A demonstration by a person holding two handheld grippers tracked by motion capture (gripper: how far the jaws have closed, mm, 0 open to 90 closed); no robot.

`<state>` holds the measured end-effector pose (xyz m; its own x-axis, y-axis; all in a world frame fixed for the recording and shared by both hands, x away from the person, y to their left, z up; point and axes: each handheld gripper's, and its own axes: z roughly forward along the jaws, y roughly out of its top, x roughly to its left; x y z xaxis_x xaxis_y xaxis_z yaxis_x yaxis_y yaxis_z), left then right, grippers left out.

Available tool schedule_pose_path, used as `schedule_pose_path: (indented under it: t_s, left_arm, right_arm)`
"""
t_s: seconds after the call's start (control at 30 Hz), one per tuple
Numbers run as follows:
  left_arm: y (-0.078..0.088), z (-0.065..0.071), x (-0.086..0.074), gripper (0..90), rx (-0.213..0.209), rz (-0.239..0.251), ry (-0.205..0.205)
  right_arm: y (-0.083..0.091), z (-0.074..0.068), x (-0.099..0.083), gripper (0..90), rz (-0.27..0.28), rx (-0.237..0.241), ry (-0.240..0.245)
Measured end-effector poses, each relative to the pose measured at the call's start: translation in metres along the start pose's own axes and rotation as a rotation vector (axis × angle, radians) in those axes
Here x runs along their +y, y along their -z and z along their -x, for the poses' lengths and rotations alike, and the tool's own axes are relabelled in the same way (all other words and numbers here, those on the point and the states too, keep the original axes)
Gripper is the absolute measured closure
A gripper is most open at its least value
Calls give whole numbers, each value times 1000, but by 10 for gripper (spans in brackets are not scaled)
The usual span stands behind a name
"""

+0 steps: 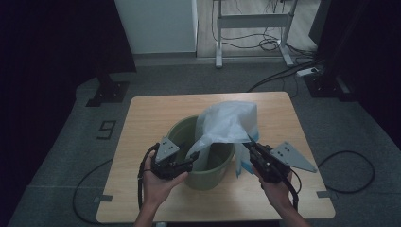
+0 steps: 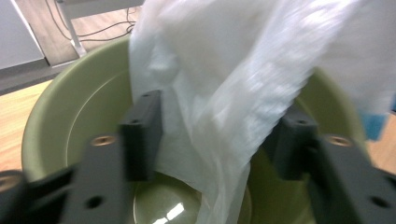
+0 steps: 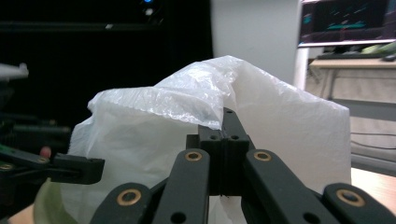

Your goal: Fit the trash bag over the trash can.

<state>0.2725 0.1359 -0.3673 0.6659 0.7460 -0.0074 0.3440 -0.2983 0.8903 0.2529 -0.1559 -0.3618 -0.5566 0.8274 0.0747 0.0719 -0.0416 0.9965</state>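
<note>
The right gripper (image 1: 255,150), at lower right of the high view, is clamped tight on a fold of the white plastic bag (image 1: 227,124), jaws pressed together on the film, as its own view shows (image 3: 226,122). The bag billows up from that pinch and drapes across the middle of the frame, part of it hanging into the green bucket (image 1: 179,130) that stands near the front edge of the wooden table (image 1: 142,118).

The left gripper (image 1: 190,161), lower left of centre, sits at the bucket's near rim. In its own view (image 2: 215,140) the jaws stand apart with a strand of the bag hanging between them; the picture is blurred, so the film seems to brush the right jaw rather than be pinched.

Beyond the table, at the top of the high view, a white desk frame (image 1: 253,21) and loose cables (image 1: 279,73) lie on the floor.
</note>
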Motion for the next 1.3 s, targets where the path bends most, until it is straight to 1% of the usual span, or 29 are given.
schedule_pose_path:
  t_s: [0.07, 0.13, 0.17, 0.27, 0.37, 0.5, 0.57, 0.63, 0.7, 0.73, 0.8, 0.87, 0.9, 0.93, 1.0, 1.07, 1.13, 1.2, 1.3]
  left_arm:
    - [3, 3, 3, 331, 3, 11, -12]
    - [6, 5, 6, 308, -3, 26, -14]
    - [7, 6, 7, 302, -6, 33, -19]
    - [8, 9, 11, 310, -17, 41, -37]
    - [3, 12, 17, 339, -17, 37, -58]
    - [-5, 14, 21, 403, -31, 30, -76]
    - [-8, 16, 21, 449, -35, 24, -84]
    - [-11, 17, 21, 499, -34, 21, -87]
    - [-13, 18, 21, 560, -38, 20, -93]
    - [-13, 19, 20, 595, -39, 20, -103]
    - [-14, 20, 20, 688, -43, 14, -119]
    - [-14, 20, 20, 782, -48, 12, -117]
    - [-14, 18, 19, 817, -56, 11, -111]
    - [-14, 17, 19, 840, -55, 12, -105]
    - [-14, 13, 18, 876, -46, 26, -79]
    - [-13, 8, 17, 889, -30, 38, -56]
    - [-11, 4, 16, 893, -14, 48, -33]
    - [-9, -1, 16, 896, -6, 60, -11]
    - [-6, -6, 15, 897, 9, 78, 10]
  right_arm:
    - [-6, -4, 2, 890, -23, 24, 9]
    - [-11, -6, 4, 890, -47, 48, 7]
    - [-13, -7, 5, 890, -51, 52, 10]
    - [-18, -8, 5, 890, -64, 79, 4]
    - [-21, -11, 4, 890, -65, 111, 3]
    - [-24, -14, 4, 890, -59, 158, -6]
    - [-26, -15, 4, 890, -62, 181, -8]
    - [-28, -16, 3, 890, -70, 193, -2]
    - [-31, -17, 2, 890, -74, 212, -3]
    - [-32, -18, 2, 890, -77, 214, -1]
    - [-34, -19, 1, 890, -79, 224, -4]
    - [-35, -20, 1, 889, -77, 224, -3]
    - [-35, -20, 0, 889, -77, 226, -5]
    - [-35, -19, 0, 884, -77, 226, -7]
    - [-35, -18, -2, 826, -80, 222, -10]
    - [-33, -19, -5, 727, -76, 186, 2]
    - [-30, -19, -10, 674, -78, 157, 5]
    - [-27, -19, -16, 597, -82, 125, 14]
    - [-22, -20, -24, 529, -90, 87, 25]
